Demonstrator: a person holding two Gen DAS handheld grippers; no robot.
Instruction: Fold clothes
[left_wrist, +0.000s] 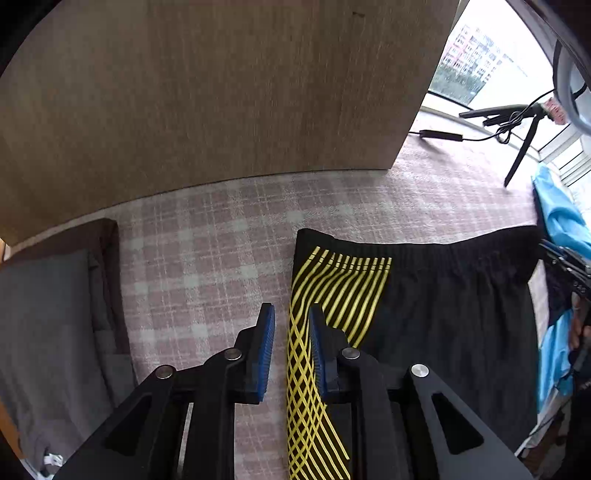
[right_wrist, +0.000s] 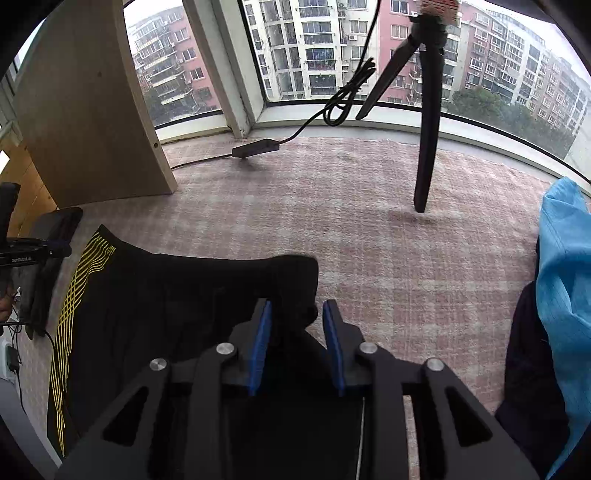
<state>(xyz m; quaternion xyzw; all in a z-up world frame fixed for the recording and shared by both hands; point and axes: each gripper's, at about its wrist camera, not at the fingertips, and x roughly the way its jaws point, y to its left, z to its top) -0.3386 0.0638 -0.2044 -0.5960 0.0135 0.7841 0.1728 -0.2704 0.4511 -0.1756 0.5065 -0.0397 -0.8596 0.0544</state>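
Note:
A pair of black shorts (left_wrist: 443, 306) with a yellow striped side panel (left_wrist: 332, 288) lies flat on the pink plaid carpet (left_wrist: 207, 251). My left gripper (left_wrist: 291, 317) is open, its blue pads astride the shorts' left edge below the waistband. In the right wrist view the shorts (right_wrist: 166, 295) spread to the left, yellow stripes (right_wrist: 74, 295) at their far side. My right gripper (right_wrist: 295, 314) is open, with the shorts' right waistband corner between its pads.
Grey and brown folded clothes (left_wrist: 55, 314) lie at the left. A wooden panel (left_wrist: 221, 92) stands behind. A blue garment (right_wrist: 565, 295) lies at the right. A black tripod (right_wrist: 428, 110) and a cable with adapter (right_wrist: 258, 147) stand near the window.

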